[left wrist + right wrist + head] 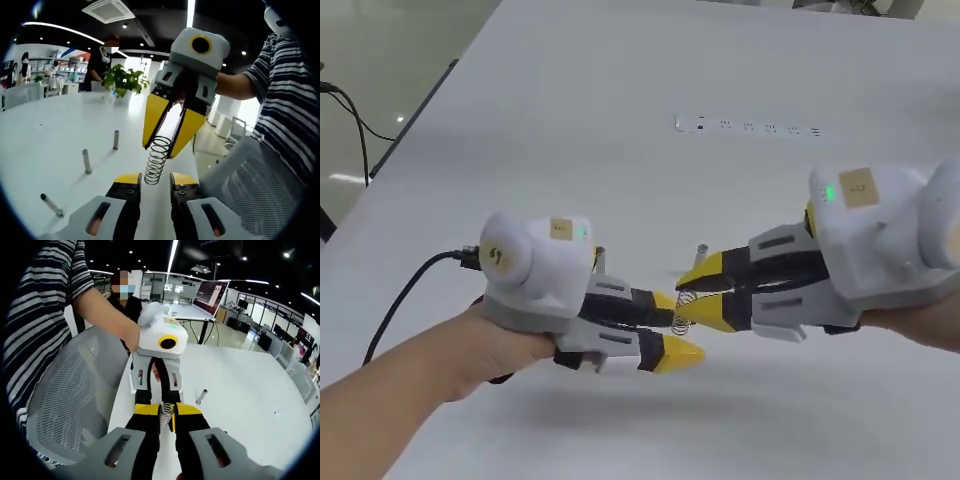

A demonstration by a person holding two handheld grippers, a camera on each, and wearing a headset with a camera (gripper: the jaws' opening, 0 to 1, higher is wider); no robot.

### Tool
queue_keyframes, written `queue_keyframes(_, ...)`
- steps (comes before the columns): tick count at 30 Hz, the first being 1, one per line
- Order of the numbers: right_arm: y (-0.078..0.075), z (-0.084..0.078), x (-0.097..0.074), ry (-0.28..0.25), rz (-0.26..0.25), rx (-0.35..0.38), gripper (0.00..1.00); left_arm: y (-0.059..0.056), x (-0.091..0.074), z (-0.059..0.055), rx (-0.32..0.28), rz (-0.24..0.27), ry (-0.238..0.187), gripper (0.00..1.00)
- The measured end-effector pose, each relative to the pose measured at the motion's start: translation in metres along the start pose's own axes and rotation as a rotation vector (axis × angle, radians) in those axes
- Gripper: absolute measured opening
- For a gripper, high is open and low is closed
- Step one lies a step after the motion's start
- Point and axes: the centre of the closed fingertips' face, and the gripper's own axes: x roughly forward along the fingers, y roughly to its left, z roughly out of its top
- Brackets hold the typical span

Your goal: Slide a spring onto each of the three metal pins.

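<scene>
- Left gripper [682,326] reaches in from the left with its jaws a little apart, clamping nothing. In the left gripper view the near end of the spring [157,159] sits in the gap between its tips.
- The spring is held in the air above the table [620,100], bridging the two grippers, which point tip to tip.
- Right gripper [684,302] comes in from the right, its yellow jaws pinched on the spring's far end.
- In the left gripper view three pins stand on the table left of the jaws, all bare: the nearest [51,205] looks tilted, while the middle [86,161] and far [116,140] ones stand upright.
</scene>
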Motion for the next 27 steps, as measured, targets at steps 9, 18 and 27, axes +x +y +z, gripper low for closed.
queue_keyframes(9,-0.003,-0.004,-0.001,0.005,-0.018,0.006,0.07,0.012,-0.018,-0.004,0.001,0.055,0.016,0.26)
queue_keyframes(18,-0.01,-0.006,0.0,0.014,-0.057,-0.001,0.07,0.021,-0.04,-0.012,0.004,0.115,0.032,0.36)
queue_keyframes(27,-0.018,-0.013,-0.001,0.031,-0.093,-0.008,0.07,0.025,-0.058,-0.015,-0.011,0.16,0.029,0.51)
